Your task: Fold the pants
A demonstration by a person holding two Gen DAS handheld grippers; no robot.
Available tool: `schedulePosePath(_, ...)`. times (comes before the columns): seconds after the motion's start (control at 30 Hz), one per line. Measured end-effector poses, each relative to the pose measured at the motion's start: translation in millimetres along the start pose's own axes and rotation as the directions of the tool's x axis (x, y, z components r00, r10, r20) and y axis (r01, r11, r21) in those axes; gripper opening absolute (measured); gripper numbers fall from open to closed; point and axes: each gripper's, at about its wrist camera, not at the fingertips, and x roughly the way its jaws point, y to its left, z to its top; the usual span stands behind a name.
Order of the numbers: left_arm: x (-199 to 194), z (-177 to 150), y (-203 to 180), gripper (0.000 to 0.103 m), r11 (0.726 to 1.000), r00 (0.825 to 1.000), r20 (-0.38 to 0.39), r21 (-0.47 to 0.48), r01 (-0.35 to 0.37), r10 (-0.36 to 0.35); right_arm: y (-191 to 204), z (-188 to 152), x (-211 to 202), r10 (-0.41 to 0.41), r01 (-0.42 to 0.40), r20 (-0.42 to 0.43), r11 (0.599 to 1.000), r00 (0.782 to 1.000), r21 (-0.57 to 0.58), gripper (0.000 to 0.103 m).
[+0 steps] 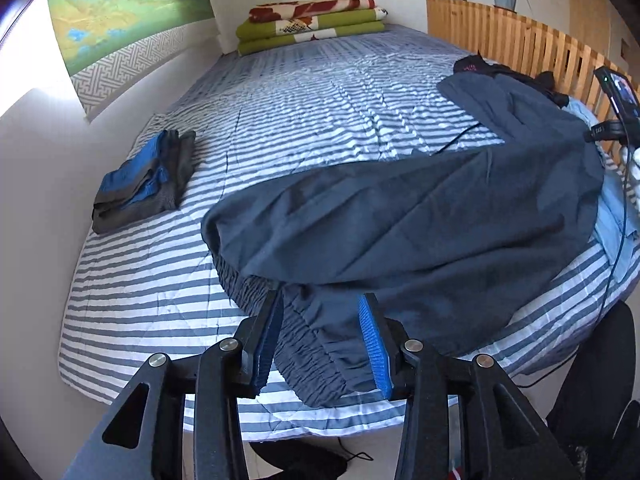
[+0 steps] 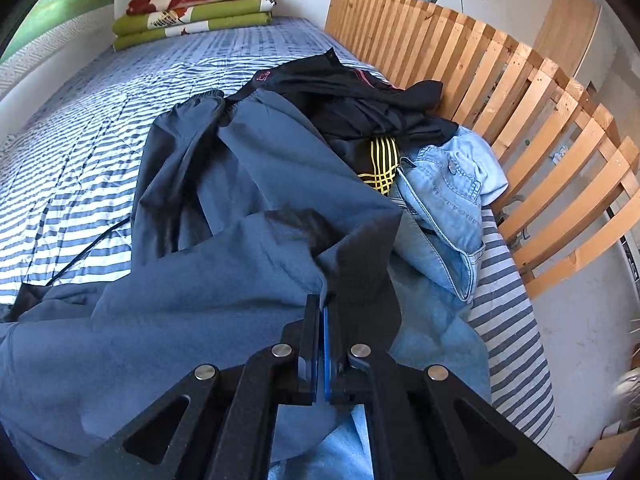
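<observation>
Dark blue-grey pants [image 1: 400, 220] lie across the striped bed [image 1: 280, 100], legs folded over, with the gathered elastic waistband [image 1: 312, 344] at the near edge. My left gripper [image 1: 322, 300] stands open over that waistband; the fabric lies between the blue pads [image 1: 374, 332] without being pinched. In the right wrist view the same pants [image 2: 220, 280] fill the foreground. My right gripper [image 2: 321, 304] is shut on a raised fold of the pants cloth near their right side.
A folded blue and grey garment [image 1: 144, 180] rests at the bed's left. Folded blankets [image 1: 312, 24] are stacked at the far end. Black clothes [image 2: 360, 100] and light denim [image 2: 444, 200] are heaped by the wooden slatted rail [image 2: 520, 120]. A black cord [image 1: 456, 140] crosses the sheet.
</observation>
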Motion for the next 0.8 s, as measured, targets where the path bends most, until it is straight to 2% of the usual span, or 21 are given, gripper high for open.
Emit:
schedulePosePath(0.03, 5.4, -1.1, 0.1, 0.043, 1.0, 1.0, -0.01, 0.006, -0.001, 0.001, -0.1, 0.1, 0.9, 0.0, 0.0, -0.003, 1.0, 1.0, -0.001, 0.001)
schedulePosePath(0.1, 16.5, -4.3, -1.3, 0.051, 0.999, 1.0, -0.027, 0.035, -0.001, 0.002, -1.7, 0.3, 2.9, 0.003, -0.003, -0.009, 1.0, 1.0, 0.0, 0.001)
schedulePosePath(0.17, 30.4, -10.3, -2.2, 0.054, 0.997, 0.999, -0.048, 0.067, 0.026, -0.022, -4.6, 0.7, 4.5, 0.015, -0.015, -0.016, 1.0, 1.0, 0.007, 0.001)
schedulePosePath(0.27, 49.6, -24.4, 3.4, 0.055, 0.993, 0.99, -0.108, 0.073, 0.094, -0.085, -8.9, 0.8, 4.3, 0.034, -0.034, -0.018, 0.999, 0.999, 0.017, 0.001)
schedulePosePath(0.33, 59.0, -34.2, 6.7, 0.057, 0.991, 0.988, -0.123, 0.082, 0.11, -0.099, -9.8, 0.3, 2.9, 0.035, -0.035, -0.014, 0.999, 0.999, 0.014, 0.001)
schedulePosePath(0.37, 64.7, -38.1, 7.9, 0.061, 0.989, 0.985, -0.134, 0.088, 0.118, -0.106, -10.4, 0.3, 2.4, 0.038, -0.038, -0.015, 0.999, 0.999, 0.016, 0.001)
schedulePosePath(0.53, 86.4, -44.3, 13.9, 0.062, 0.983, 0.975, -0.163, 0.075, 0.165, -0.151, -14.2, 3.5, -2.9, 0.061, -0.061, -0.011, 0.998, 0.998, 0.024, 0.001)
schedulePosePath(0.6, 81.7, -48.1, 18.5, 0.062, 0.981, 0.97, -0.171, 0.054, 0.186, -0.175, -17.8, 5.0, -8.1, 0.07, -0.07, -0.004, 0.997, 0.998, 0.026, 0.001)
schedulePosePath(0.7, 60.2, -55.7, 18.2, 0.064, 0.971, 0.967, -0.143, 0.08, 0.224, -0.211, -27.2, 8.0, -17.1, 0.079, -0.08, 0.015, 0.996, 0.997, 0.041, 0.001)
schedulePosePath(0.8, 59.0, -63.2, 13.0, 0.066, 0.969, 0.973, -0.134, 0.141, 0.204, -0.185, -35.3, 11.4, -15.1, 0.103, -0.103, 0.008, 0.992, 0.995, 0.073, 0.001)
